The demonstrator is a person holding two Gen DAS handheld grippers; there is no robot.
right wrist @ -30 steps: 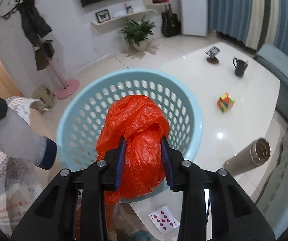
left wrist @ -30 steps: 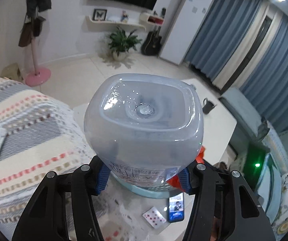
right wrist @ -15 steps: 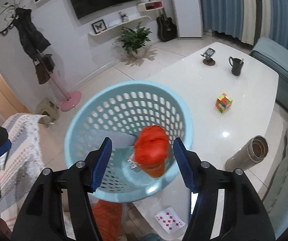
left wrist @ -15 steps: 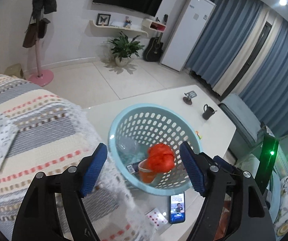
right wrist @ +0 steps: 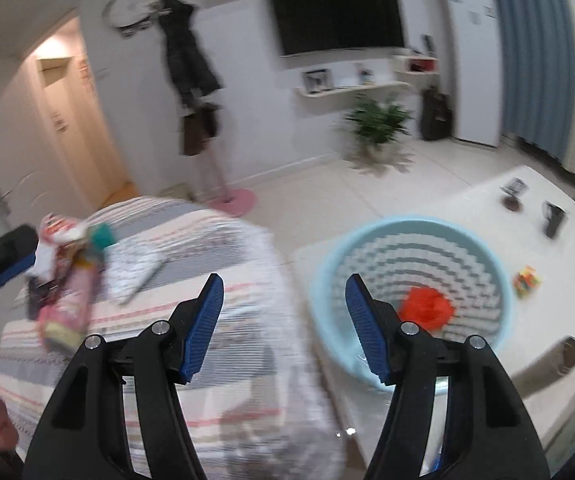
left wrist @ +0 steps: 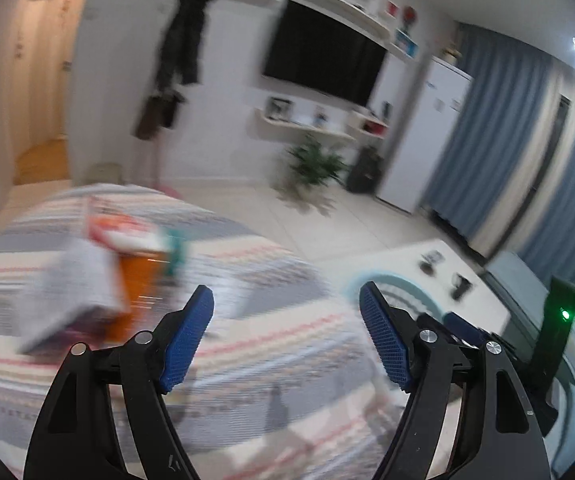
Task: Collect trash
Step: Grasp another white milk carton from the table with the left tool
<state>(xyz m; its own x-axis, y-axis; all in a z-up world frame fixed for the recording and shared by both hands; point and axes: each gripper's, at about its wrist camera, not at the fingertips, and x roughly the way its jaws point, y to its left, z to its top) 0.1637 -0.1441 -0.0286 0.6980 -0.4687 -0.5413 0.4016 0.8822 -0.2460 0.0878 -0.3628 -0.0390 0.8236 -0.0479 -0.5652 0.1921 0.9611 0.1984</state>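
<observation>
A light blue perforated basket [right wrist: 483,256] stands on the white table and holds an orange plastic bag [right wrist: 427,306]. Its rim shows in the left wrist view [left wrist: 371,282]. My right gripper [right wrist: 283,300] is open and empty, above the edge of the striped blanket [right wrist: 223,240], left of the basket. My left gripper [left wrist: 287,312] is open and empty above the same blanket [left wrist: 247,344]. A blurred pile of packaging trash [left wrist: 119,264] lies on the blanket to its left. The pile also shows in the right wrist view [right wrist: 67,276].
On the white table [right wrist: 467,204] are a colour cube [right wrist: 527,280], a dark mug [right wrist: 553,216], a small stand [right wrist: 511,196] and a metal flask [right wrist: 559,356]. A coat rack [right wrist: 203,120] and a potted plant [right wrist: 379,124] stand by the far wall.
A second ago my left gripper held a clear plastic bottle and my right the orange bag. Both opened over the basket, then swung left toward the blanket.
</observation>
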